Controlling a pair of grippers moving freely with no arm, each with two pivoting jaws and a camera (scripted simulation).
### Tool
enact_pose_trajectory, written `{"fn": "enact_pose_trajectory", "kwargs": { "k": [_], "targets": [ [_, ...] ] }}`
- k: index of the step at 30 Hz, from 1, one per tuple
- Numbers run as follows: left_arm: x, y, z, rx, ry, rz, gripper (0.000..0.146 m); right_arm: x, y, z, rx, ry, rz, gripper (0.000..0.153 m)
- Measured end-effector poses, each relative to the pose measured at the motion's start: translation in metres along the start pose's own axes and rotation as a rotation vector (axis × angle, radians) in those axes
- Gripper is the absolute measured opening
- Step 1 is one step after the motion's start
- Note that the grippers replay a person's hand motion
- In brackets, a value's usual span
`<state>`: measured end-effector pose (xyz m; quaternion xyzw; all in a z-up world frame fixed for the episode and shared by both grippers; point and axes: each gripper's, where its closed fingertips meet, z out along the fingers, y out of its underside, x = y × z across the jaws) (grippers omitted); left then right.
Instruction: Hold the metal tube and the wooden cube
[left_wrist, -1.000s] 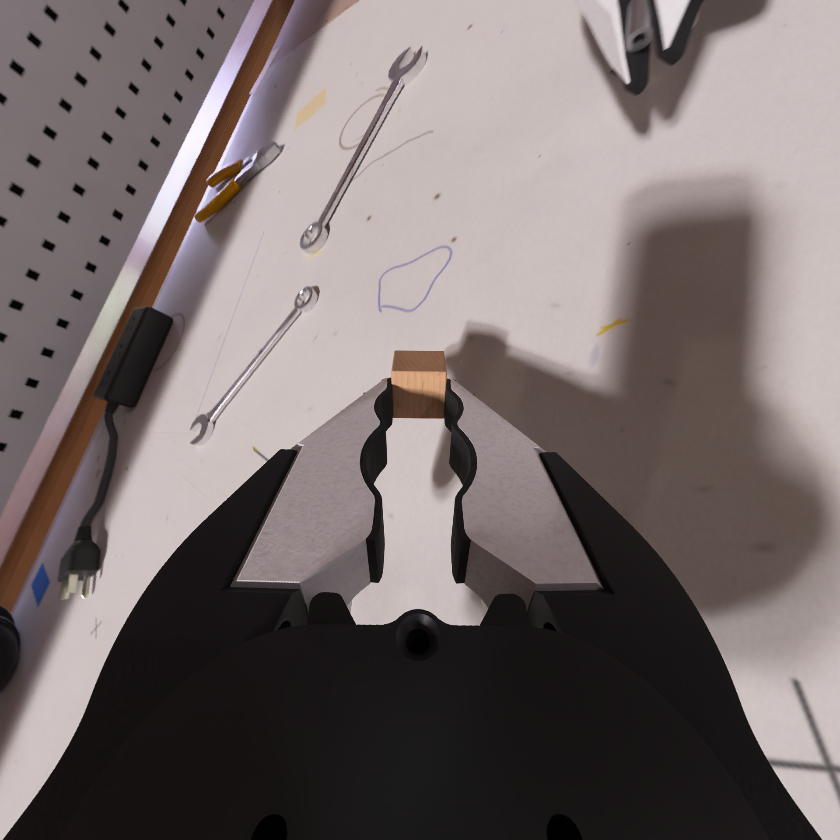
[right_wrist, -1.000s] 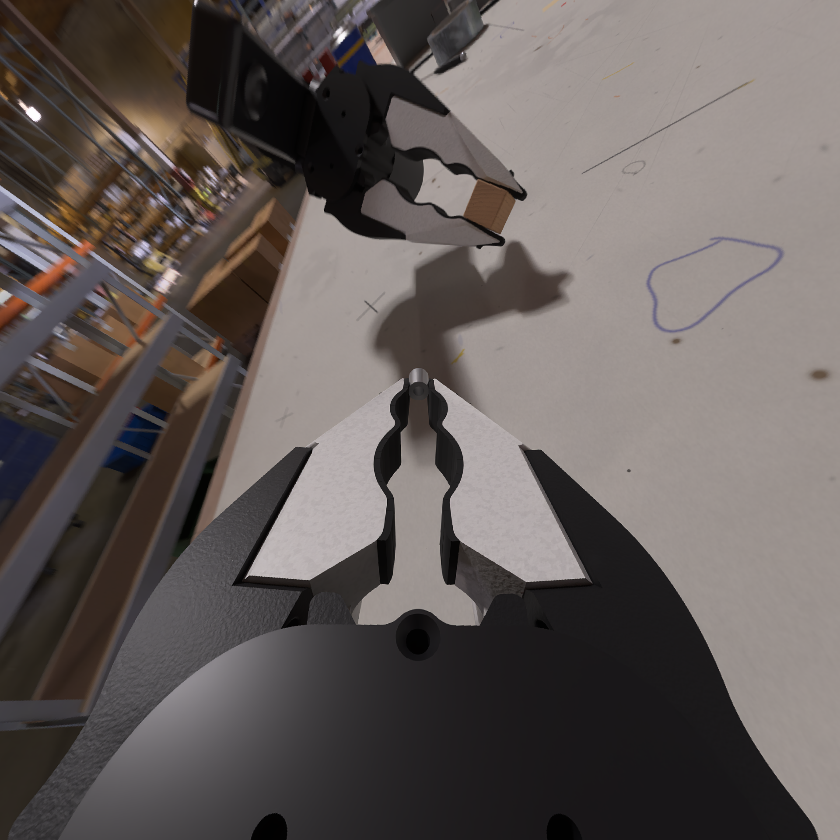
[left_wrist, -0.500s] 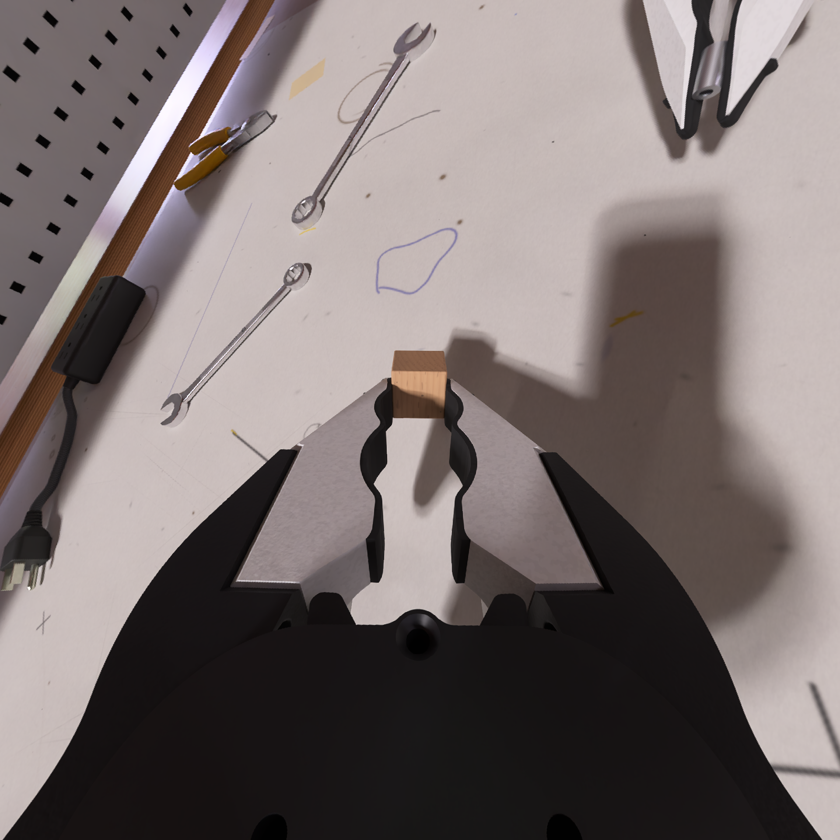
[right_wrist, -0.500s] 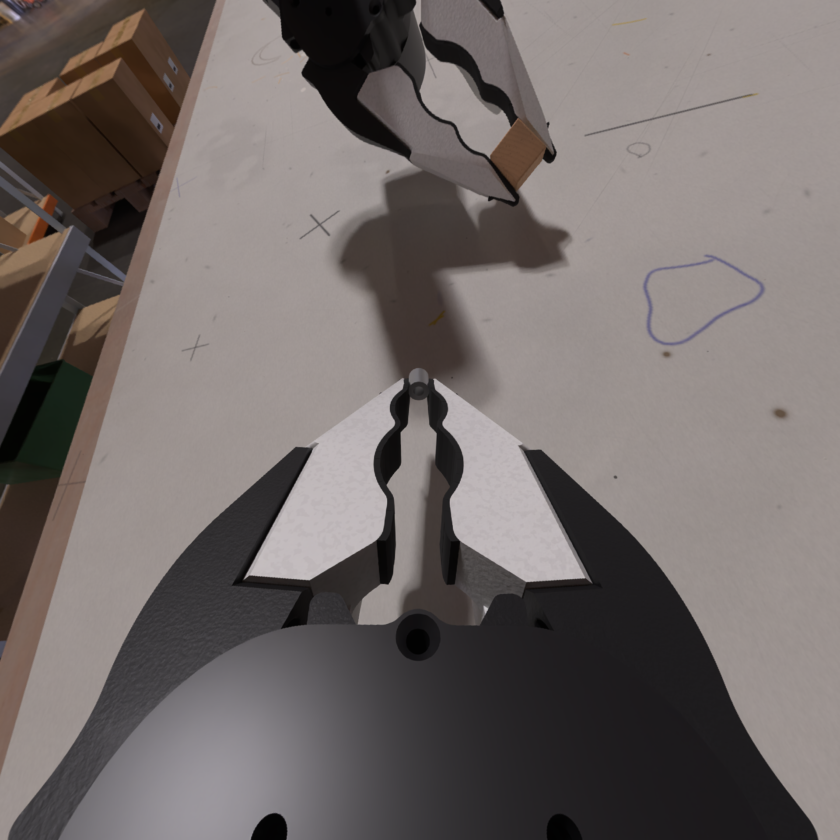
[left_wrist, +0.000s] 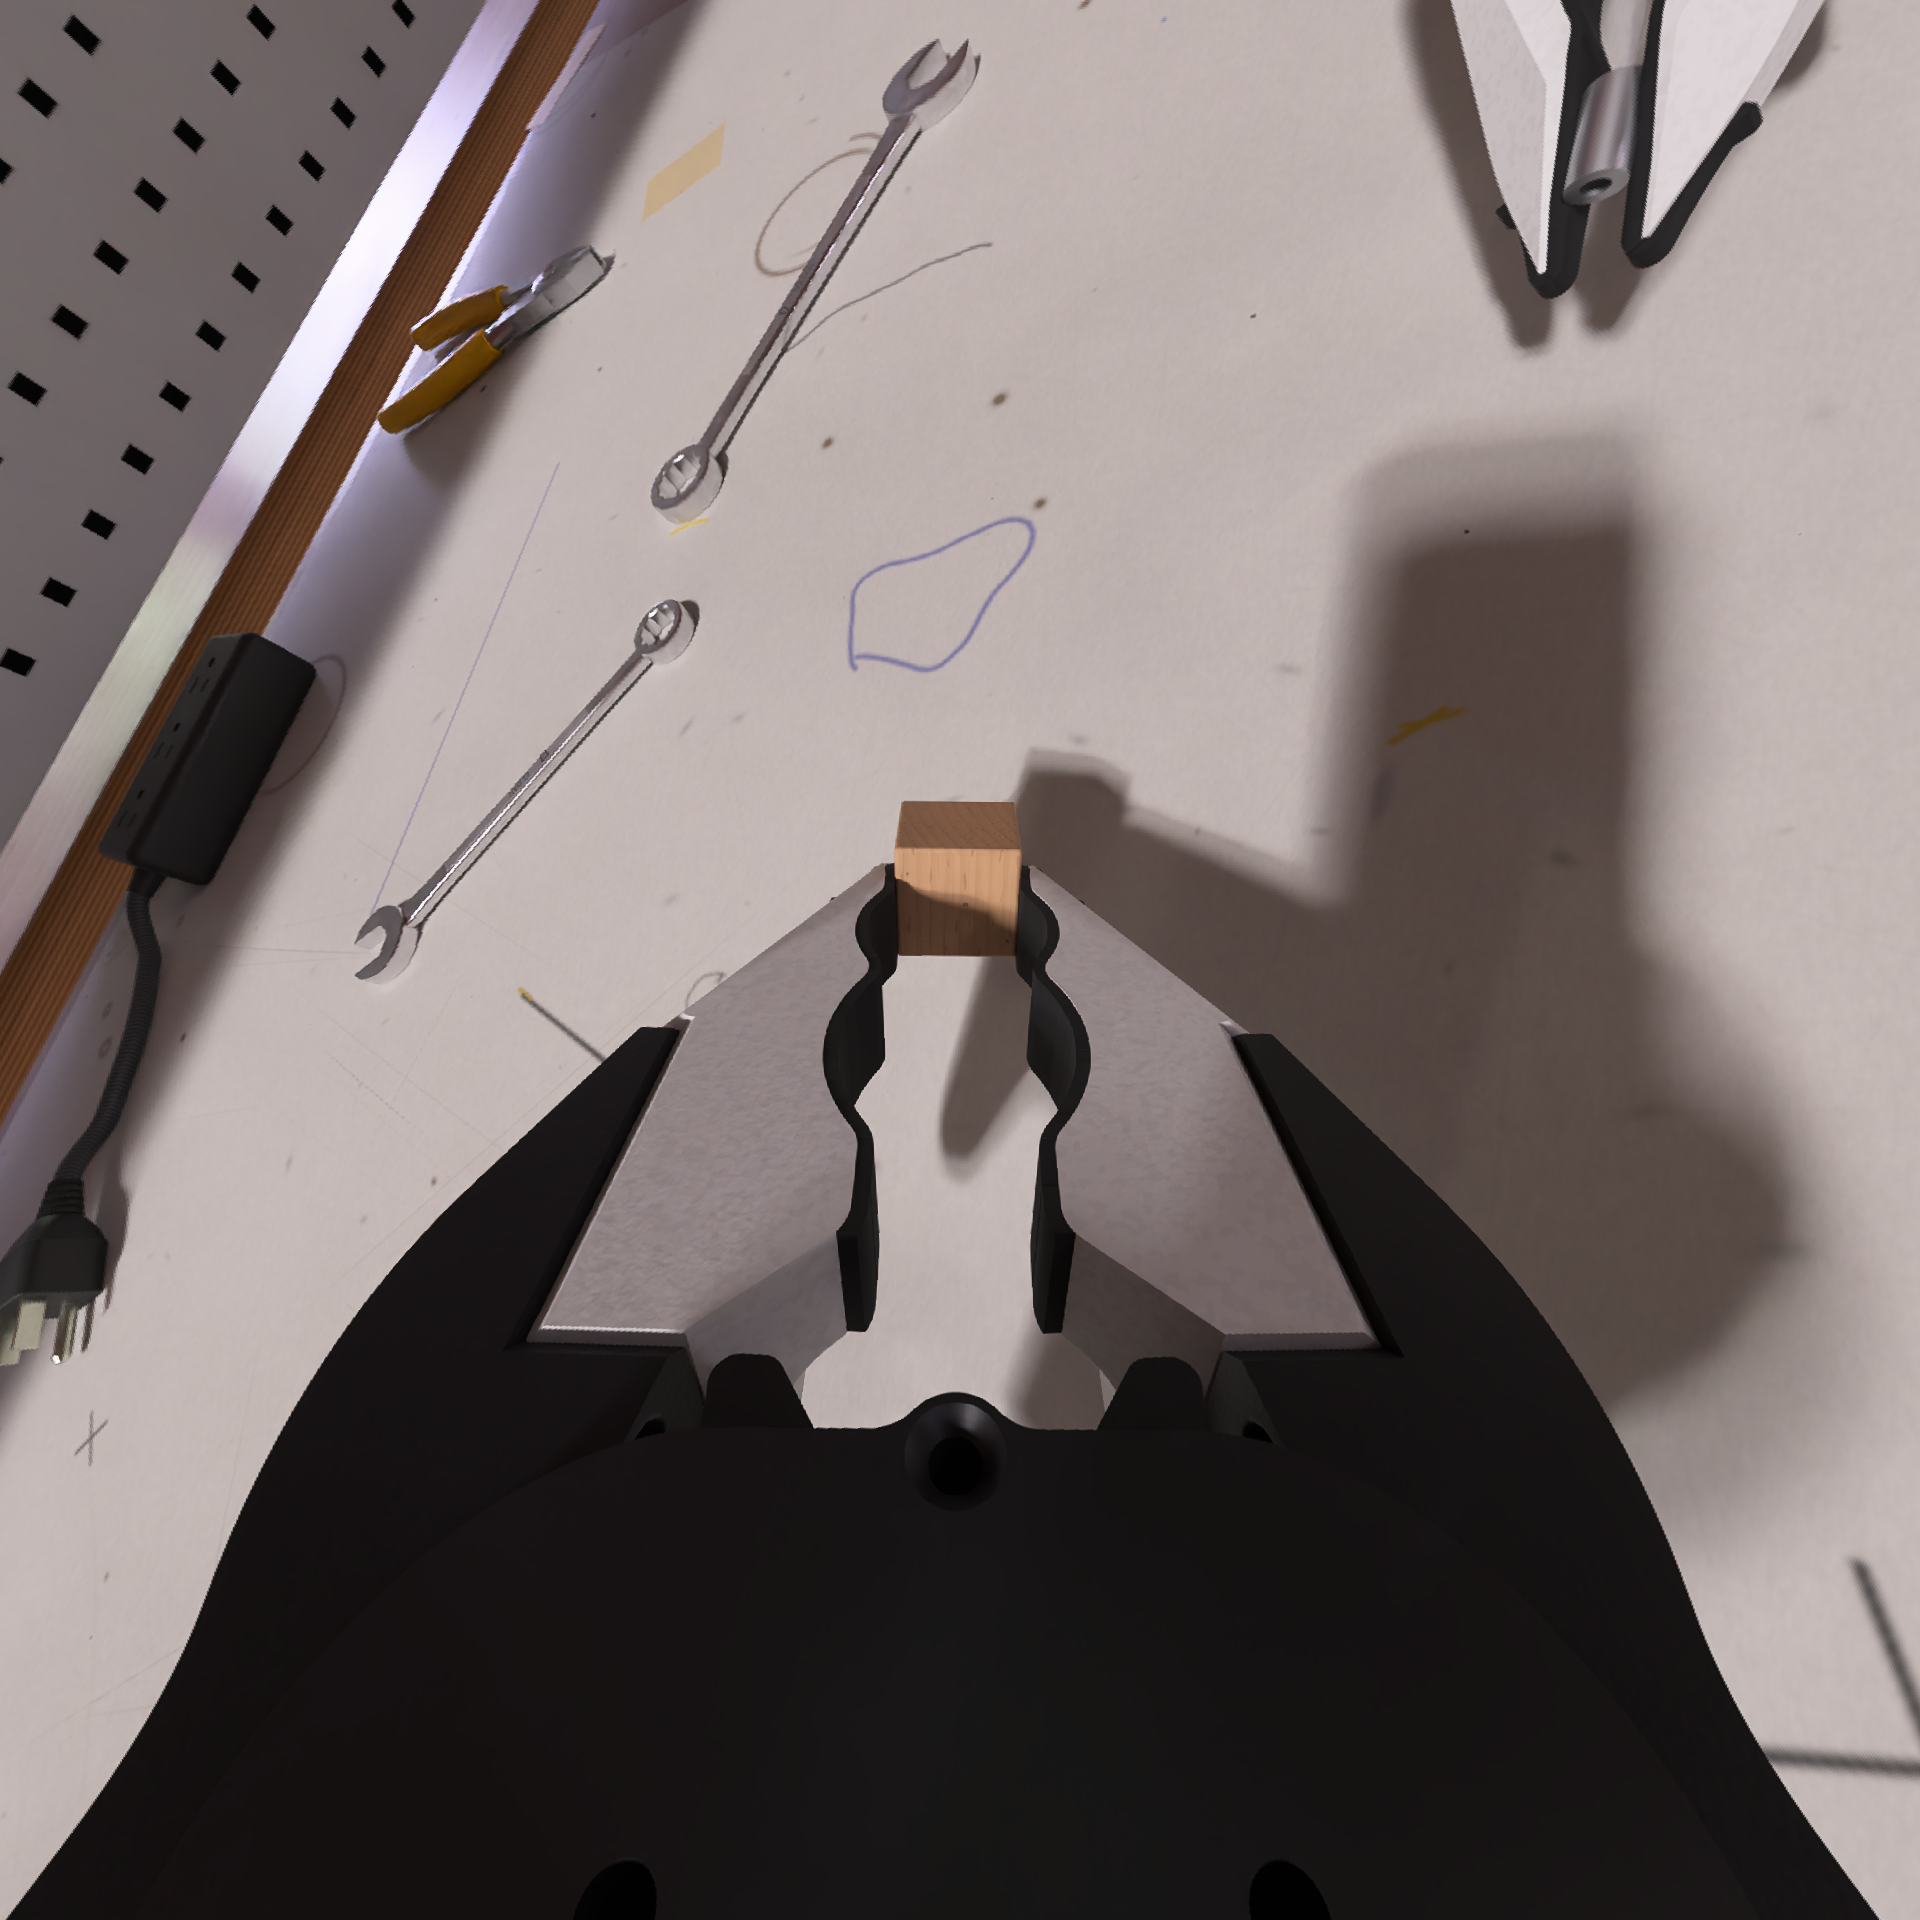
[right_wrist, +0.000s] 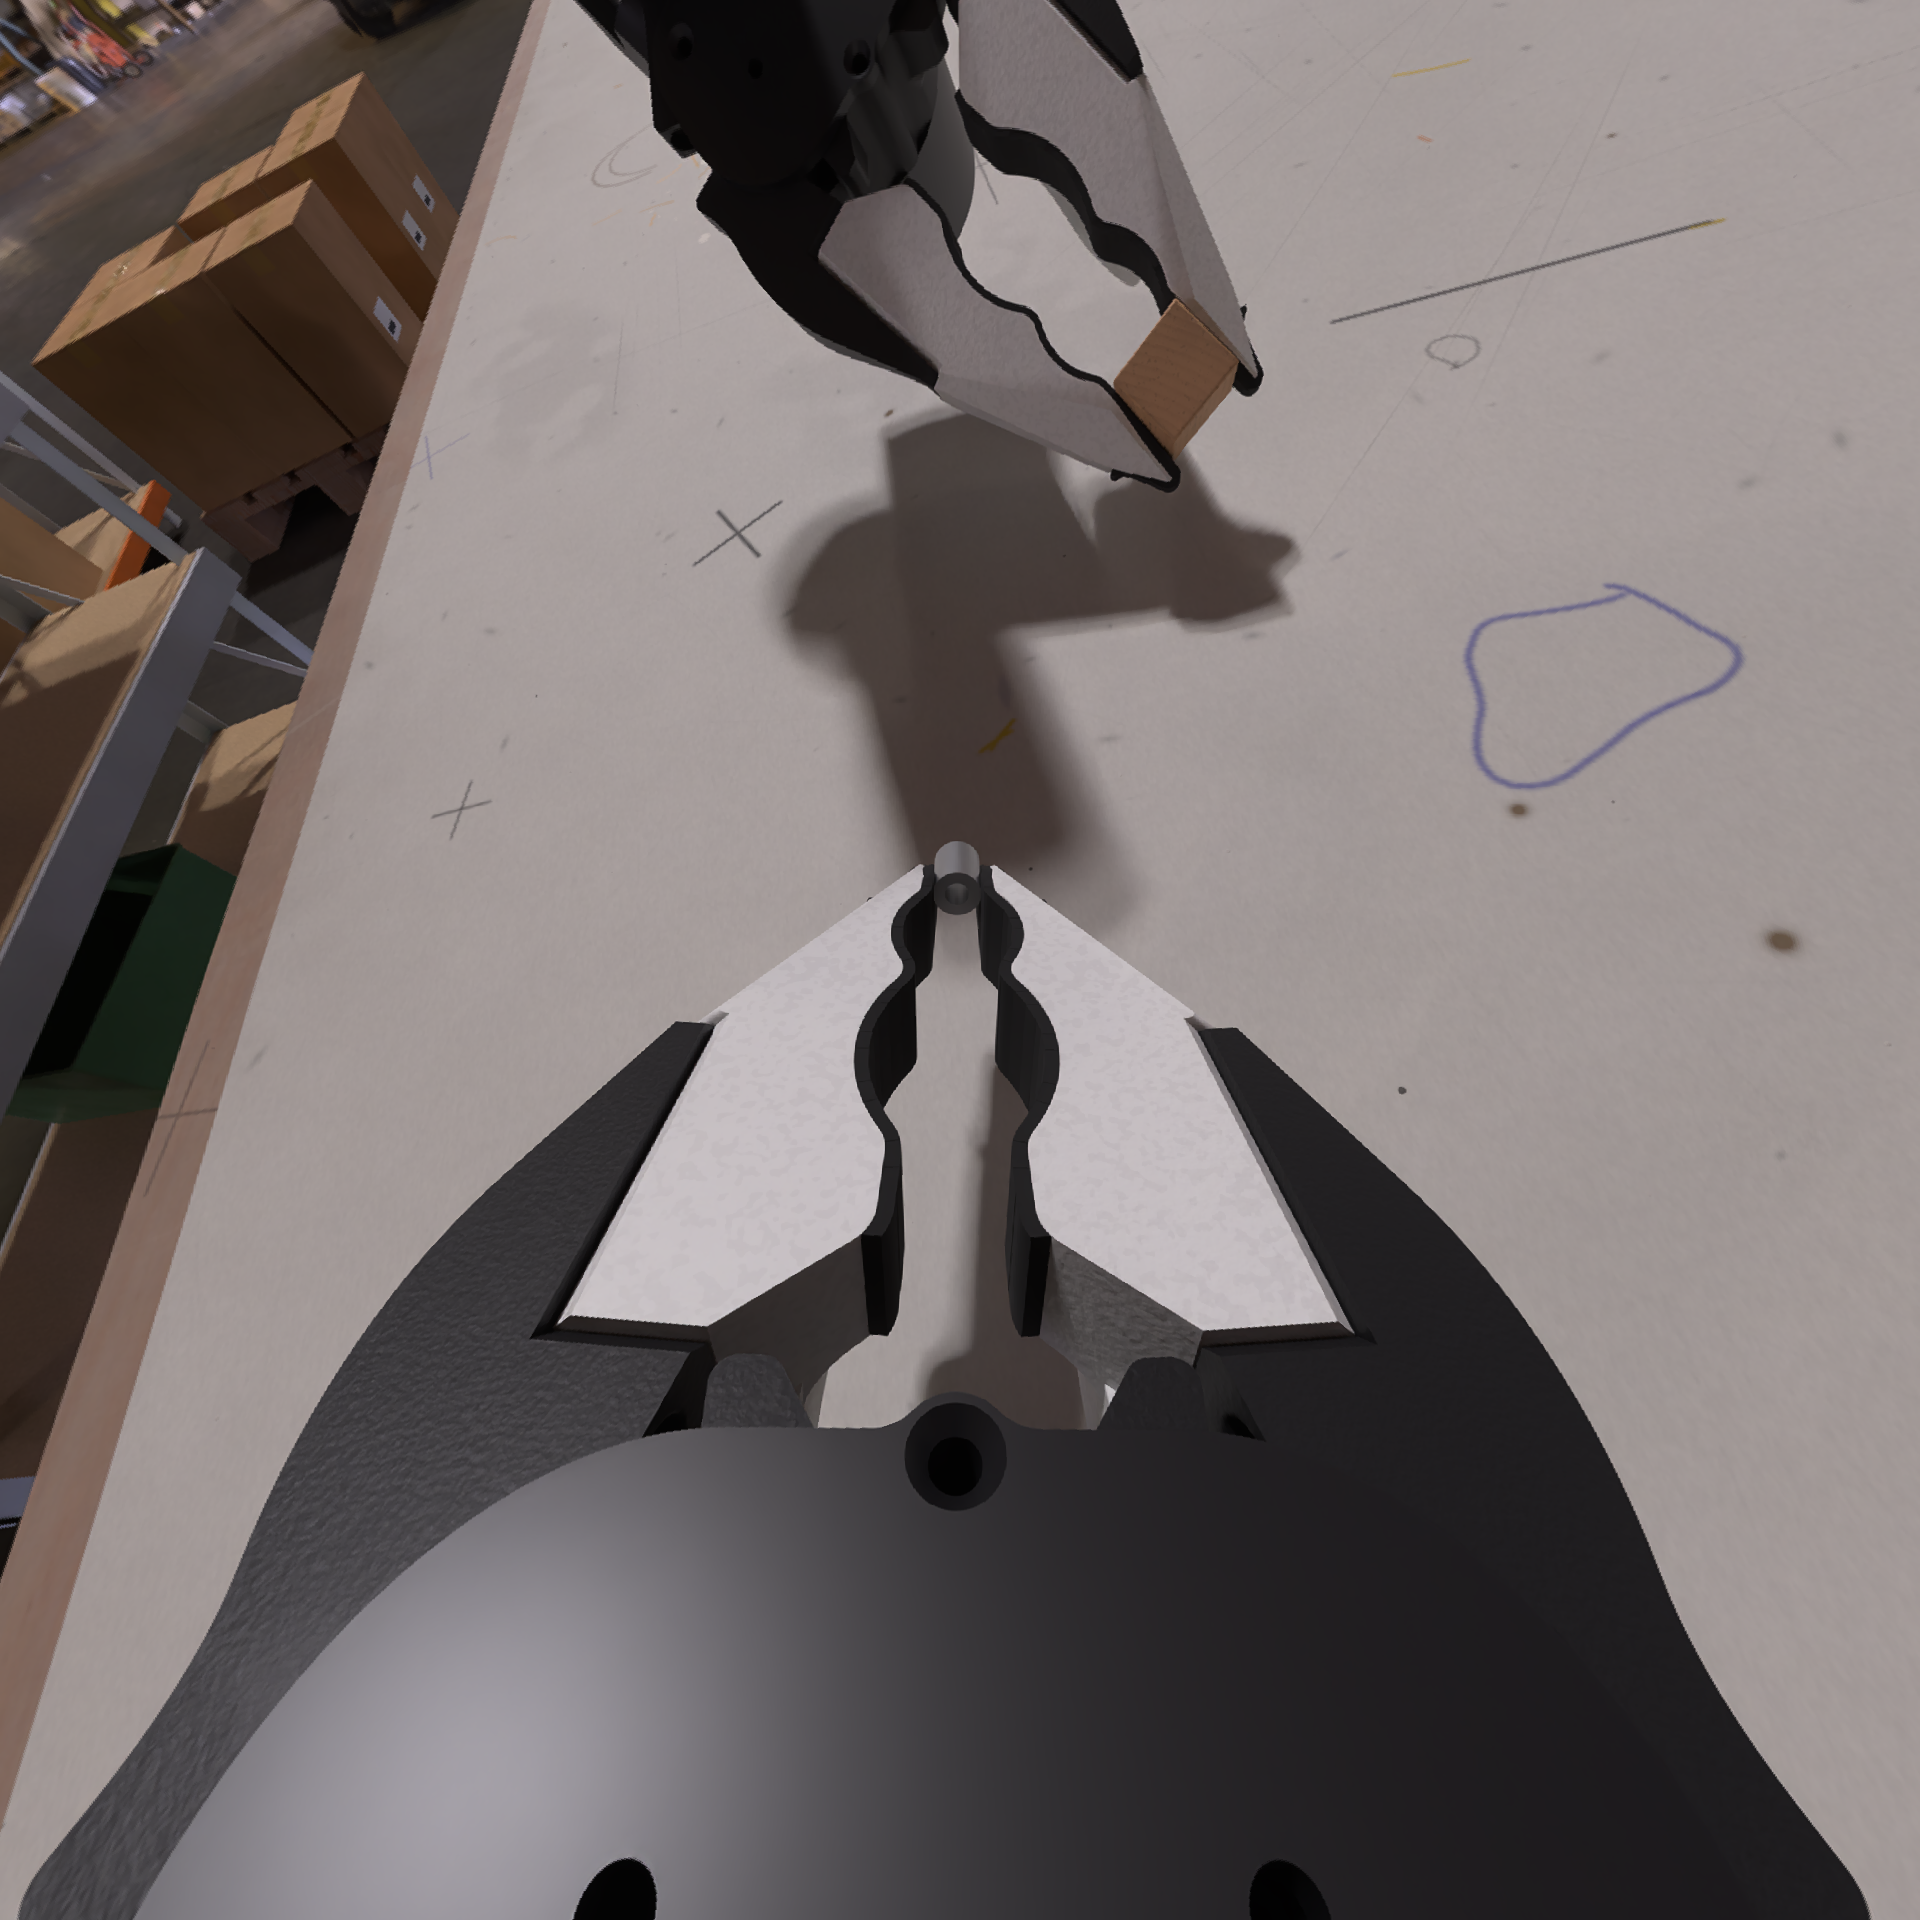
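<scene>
My left gripper (left_wrist: 956, 894) is shut on a small wooden cube (left_wrist: 956, 878), held between the fingertips above the pale workbench. The right wrist view shows that gripper (right_wrist: 1195, 416) at the top with the cube (right_wrist: 1174, 390) in its tips. My right gripper (right_wrist: 956, 891) is shut on a short metal tube (right_wrist: 956, 881), seen end-on at the fingertips, above the bench. In the left wrist view the right gripper (left_wrist: 1605, 223) hangs at the top right with the tube (left_wrist: 1605, 140) between its fingers.
Two wrenches (left_wrist: 800, 281) (left_wrist: 525, 795), yellow-handled pliers (left_wrist: 488, 332) and a black power adapter (left_wrist: 208, 753) with cord lie near a pegboard wall (left_wrist: 125, 208). A blue scribble (left_wrist: 935, 597) marks the bench. Cardboard boxes (right_wrist: 239, 312) stand beyond the bench edge (right_wrist: 343, 582).
Both grippers keep their holds. The right gripper has come further into the left wrist view. The right wrist view has tilted down toward the bench, and the left gripper now looms closer in it.
</scene>
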<state>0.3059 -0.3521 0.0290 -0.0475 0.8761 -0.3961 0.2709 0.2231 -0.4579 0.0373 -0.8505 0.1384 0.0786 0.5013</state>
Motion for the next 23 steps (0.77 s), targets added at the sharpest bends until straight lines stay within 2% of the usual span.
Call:
{"fn": "enact_pose_trajectory", "kwargs": {
  "k": [10, 23],
  "targets": [
    [0.0003, 0.0006, 0.0005, -0.005, 0.000, 0.001, 0.021, -0.0003, -0.0001, 0.0005, -0.002, 0.006, -0.020, 0.007],
    [0.0001, 0.0007, 0.0006, -0.006, -0.003, 0.002, 0.021, -0.0026, 0.0008, 0.0017, -0.016, 0.038, -0.119, 0.007]
  ]
}}
